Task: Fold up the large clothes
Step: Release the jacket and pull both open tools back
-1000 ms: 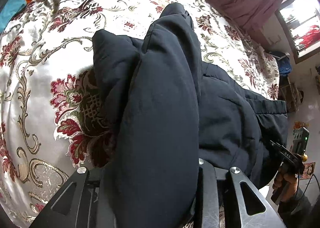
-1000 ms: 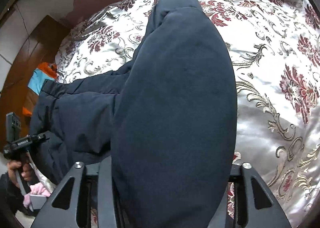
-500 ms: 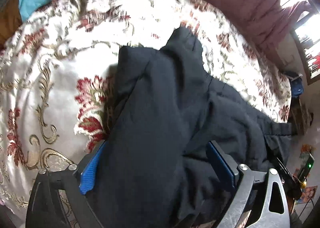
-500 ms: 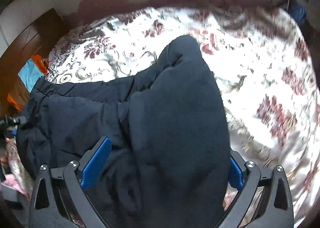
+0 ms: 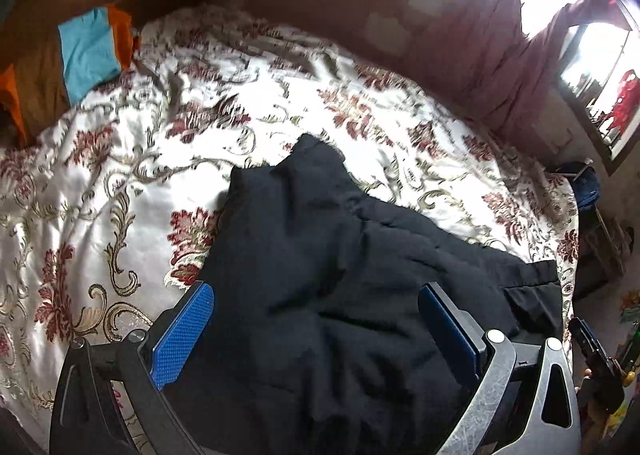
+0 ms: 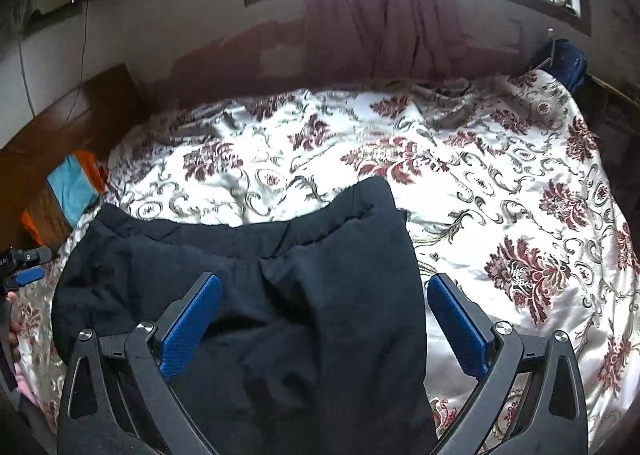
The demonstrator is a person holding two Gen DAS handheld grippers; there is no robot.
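Observation:
A dark navy padded garment (image 5: 332, 279) lies folded over itself on a bed with a white floral cover (image 5: 132, 183). It also shows in the right wrist view (image 6: 280, 295). My left gripper (image 5: 320, 319) is open, its blue pads (image 5: 182, 335) spread wide above the garment, holding nothing. My right gripper (image 6: 324, 315) is open too, its blue pads (image 6: 192, 323) apart over the garment's folded part. The right gripper's tool shows at the lower right edge of the left wrist view (image 5: 600, 367); the left gripper's tool shows at the left edge of the right wrist view (image 6: 24, 267).
A wooden headboard (image 6: 60, 127) with blue and orange cloth (image 5: 90, 51) stands at the bed's left end. A maroon curtain (image 6: 380, 15) hangs under a window behind the bed. A blue bag (image 6: 568, 59) sits at the far right corner.
Both grippers were shut on the garment and held it up a second ago. They have since opened, let the fabric drop onto the bed, and pulled back and up.

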